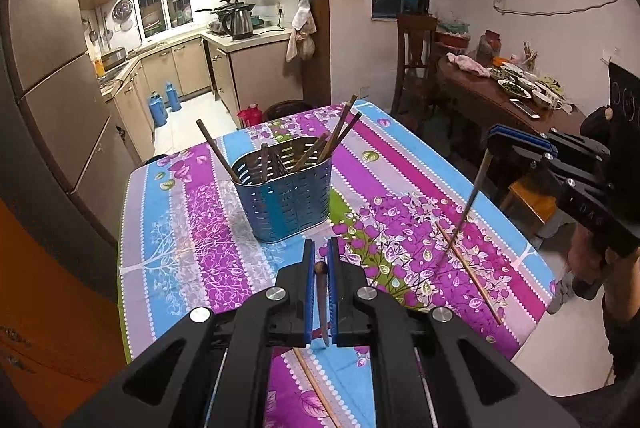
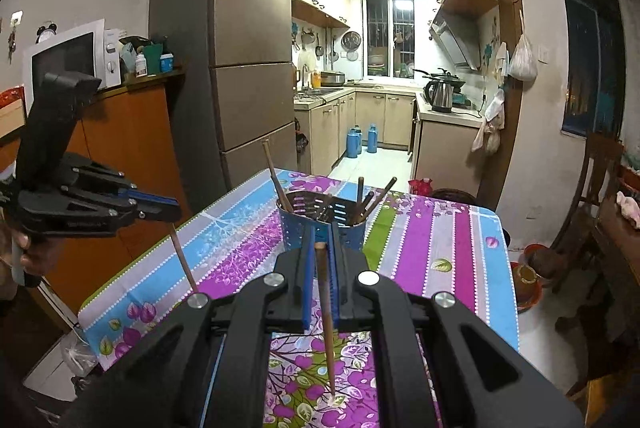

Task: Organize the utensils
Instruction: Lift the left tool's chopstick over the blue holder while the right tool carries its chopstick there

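A blue perforated utensil holder [image 1: 284, 200] stands on the flowered tablecloth [image 1: 192, 228] with several dark chopsticks leaning in it. My left gripper [image 1: 320, 248] is just in front of the holder, shut on a dark chopstick [image 1: 321, 292] that points down. At the right, my right gripper [image 1: 494, 140] hangs above the table, and a thin chopstick [image 1: 468, 204] dangles from it. In the right wrist view my right gripper [image 2: 320, 236] is shut on that chopstick [image 2: 325, 304], with the holder [image 2: 296, 228] right behind it. My left gripper [image 2: 172, 208] and its chopstick [image 2: 183, 260] are at the left.
Two loose chopsticks lie on the cloth: one at the right [image 1: 468, 268], one under my left gripper [image 1: 316, 388]. An orange cabinet [image 2: 128, 156] and a fridge [image 2: 248, 68] stand left of the table. A dining table with dishes [image 1: 512, 88] and a chair [image 1: 416, 56] are on the right.
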The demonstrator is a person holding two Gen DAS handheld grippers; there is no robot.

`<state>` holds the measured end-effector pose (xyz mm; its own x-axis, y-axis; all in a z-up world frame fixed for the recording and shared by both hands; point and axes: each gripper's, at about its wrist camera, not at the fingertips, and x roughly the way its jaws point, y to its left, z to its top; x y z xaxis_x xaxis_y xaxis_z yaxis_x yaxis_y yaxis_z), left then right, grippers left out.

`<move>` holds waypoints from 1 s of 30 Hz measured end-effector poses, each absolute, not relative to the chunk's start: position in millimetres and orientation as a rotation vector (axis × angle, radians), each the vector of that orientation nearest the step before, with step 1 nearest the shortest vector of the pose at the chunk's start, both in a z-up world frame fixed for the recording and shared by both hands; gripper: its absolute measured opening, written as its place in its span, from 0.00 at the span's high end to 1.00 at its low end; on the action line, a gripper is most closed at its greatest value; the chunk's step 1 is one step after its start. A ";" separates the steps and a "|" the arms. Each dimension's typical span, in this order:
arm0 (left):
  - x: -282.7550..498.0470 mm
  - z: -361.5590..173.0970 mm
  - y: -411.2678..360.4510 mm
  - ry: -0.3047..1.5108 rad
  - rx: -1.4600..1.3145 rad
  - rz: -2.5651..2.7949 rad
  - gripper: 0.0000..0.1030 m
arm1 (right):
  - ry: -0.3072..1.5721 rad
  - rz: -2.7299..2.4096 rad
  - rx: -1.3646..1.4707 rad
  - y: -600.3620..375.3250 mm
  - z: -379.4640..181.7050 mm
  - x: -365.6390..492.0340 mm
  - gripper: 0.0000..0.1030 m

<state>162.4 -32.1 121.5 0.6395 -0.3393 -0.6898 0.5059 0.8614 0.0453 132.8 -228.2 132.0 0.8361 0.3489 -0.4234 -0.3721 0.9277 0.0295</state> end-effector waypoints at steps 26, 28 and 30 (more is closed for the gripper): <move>181.7 263.5 -24.7 0.455 0.218 -0.394 0.93 | 0.273 0.402 -0.031 -209.2 240.5 161.7 0.95; 191.6 282.2 -24.3 0.433 0.214 -0.374 0.93 | 0.252 0.390 -0.034 -208.3 255.6 170.1 0.95; 202.9 296.7 -23.2 0.413 0.209 -0.351 0.93 | 0.233 0.375 -0.037 -207.6 268.5 180.0 0.95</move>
